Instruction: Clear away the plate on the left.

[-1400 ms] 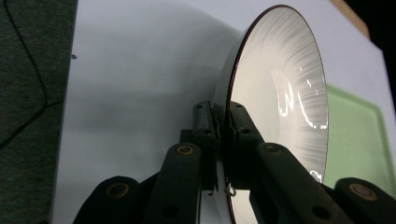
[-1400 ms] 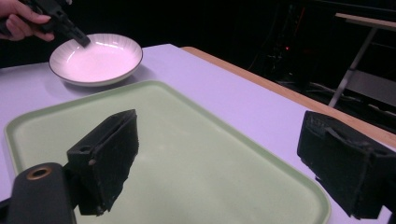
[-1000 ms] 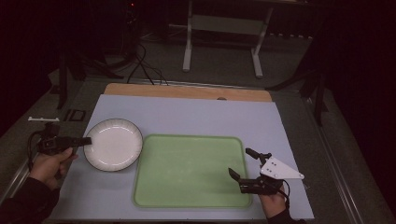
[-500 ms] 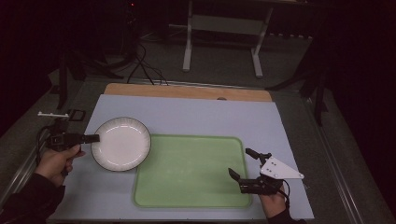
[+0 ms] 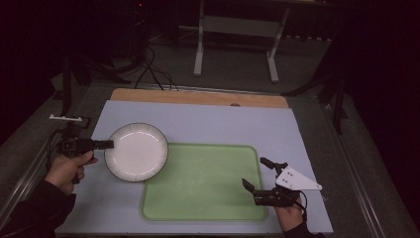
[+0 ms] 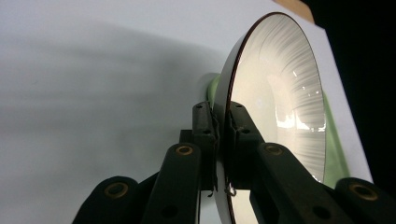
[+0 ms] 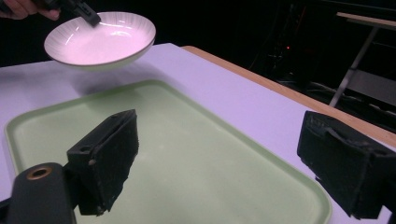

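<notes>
Since the right tongs (image 5: 257, 174) wait nearest the person at the right edge of the green tray (image 5: 208, 198), jaws spread wide with nothing between them, as the right gripper view confirms with the tray (image 7: 196, 154) lying bare between the black pads, the work falls to the other hand. Farther off and to the left, the left tongs (image 5: 110, 144) are clamped tight on the near-left rim of the white plate (image 5: 137, 151); the left gripper view shows the two pads pinching the plate (image 6: 280, 93) edge-on. The plate hangs above the worktop (image 5: 198, 119), its right side already overlapping the tray's far-left corner, and the right gripper view shows the plate (image 7: 100, 39) clear of the surface with a shadow beneath. To finish well, I judge it best to carry the plate level over the tray's middle, lower it until the foot sits flat, then release, since a one-sided rim grip lets it sag. Its hollow faces up; being round, it has no long axis, only the grip line running left to right
</notes>
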`<action>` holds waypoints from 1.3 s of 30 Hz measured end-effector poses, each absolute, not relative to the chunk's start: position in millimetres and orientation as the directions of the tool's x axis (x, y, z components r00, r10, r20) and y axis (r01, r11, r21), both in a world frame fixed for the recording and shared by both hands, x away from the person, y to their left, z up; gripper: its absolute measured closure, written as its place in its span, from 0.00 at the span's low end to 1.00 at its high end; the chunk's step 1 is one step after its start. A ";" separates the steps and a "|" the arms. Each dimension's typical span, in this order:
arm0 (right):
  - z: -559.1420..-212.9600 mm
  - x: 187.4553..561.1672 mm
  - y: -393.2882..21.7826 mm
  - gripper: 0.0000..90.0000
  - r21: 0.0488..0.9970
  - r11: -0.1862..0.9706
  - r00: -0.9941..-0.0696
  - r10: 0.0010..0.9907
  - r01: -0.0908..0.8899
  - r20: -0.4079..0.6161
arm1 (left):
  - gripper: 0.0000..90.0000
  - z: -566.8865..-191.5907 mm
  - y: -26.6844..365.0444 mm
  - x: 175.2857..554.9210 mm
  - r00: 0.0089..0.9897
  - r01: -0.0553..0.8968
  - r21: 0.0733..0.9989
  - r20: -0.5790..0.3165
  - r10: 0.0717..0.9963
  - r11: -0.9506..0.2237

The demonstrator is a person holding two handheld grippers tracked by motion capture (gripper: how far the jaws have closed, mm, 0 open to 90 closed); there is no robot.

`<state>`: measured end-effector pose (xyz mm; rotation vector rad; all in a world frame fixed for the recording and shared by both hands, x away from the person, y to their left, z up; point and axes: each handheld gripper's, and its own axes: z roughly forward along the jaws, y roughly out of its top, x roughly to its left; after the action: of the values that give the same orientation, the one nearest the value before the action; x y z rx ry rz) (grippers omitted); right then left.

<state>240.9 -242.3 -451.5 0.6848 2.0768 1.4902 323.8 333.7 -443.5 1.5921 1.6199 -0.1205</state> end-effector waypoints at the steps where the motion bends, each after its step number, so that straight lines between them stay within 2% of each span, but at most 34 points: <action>1: -451.4 240.9 -242.6 0.14 0.954 0.276 -0.753 0.650 0.114 -0.099 | 0.93 -443.2 329.0 325.0 0.161 0.864 0.471 -0.596 0.787 0.180; 18: -451.4 240.9 -243.2 0.14 0.955 0.273 -0.754 0.650 0.114 -0.095 | 0.93 -434.1 288.0 337.5 0.251 0.869 0.484 -0.608 0.753 0.100; 39: -449.6 239.9 -246.8 0.14 0.959 0.262 -0.751 0.653 0.106 -0.095 | 0.93 -432.1 214.0 356.6 0.360 0.873 0.488 -0.617 0.700 -0.019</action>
<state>239.9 -246.8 -449.6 0.6857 2.0583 1.5084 356.6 214.0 -432.1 1.7671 1.3915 -0.2543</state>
